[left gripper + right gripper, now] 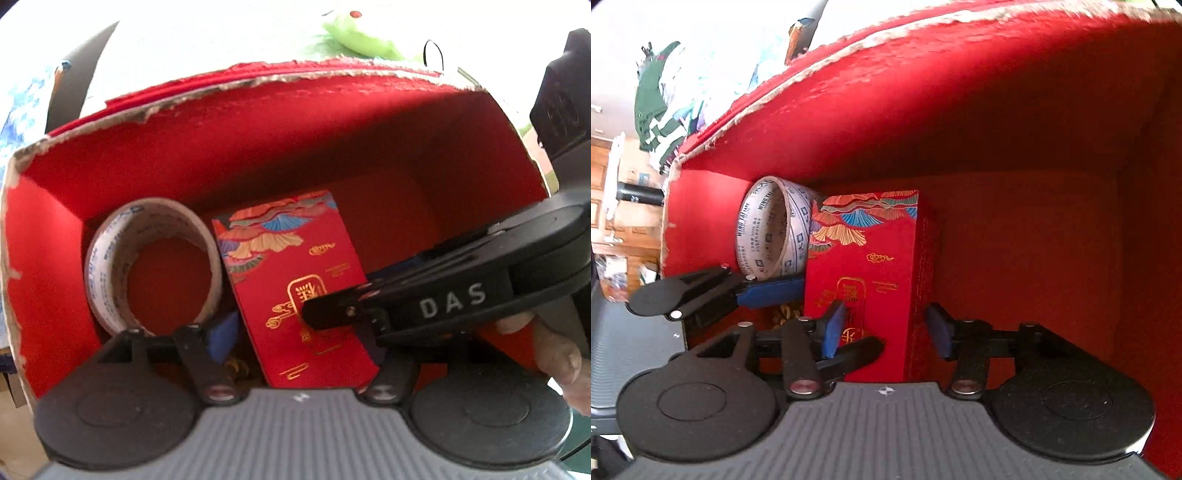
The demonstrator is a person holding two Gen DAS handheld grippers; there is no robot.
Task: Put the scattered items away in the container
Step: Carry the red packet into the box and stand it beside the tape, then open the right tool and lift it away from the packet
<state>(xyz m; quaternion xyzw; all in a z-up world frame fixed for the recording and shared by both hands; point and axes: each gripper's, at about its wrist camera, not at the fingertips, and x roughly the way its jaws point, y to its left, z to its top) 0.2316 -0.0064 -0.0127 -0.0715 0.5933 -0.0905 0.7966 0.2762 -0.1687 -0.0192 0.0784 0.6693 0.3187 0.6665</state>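
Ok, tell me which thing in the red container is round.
The tape roll, a white ring against the container's left wall; the red box beside it is flat-sided.

place: home | cues: wooden cabinets (602,162); hanging clothes (657,99); plush toy (354,35)

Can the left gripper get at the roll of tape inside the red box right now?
Probably yes. The tape roll stands against the red box's left wall just ahead of the left gripper, with nothing between; the red packet only crowds its right side.
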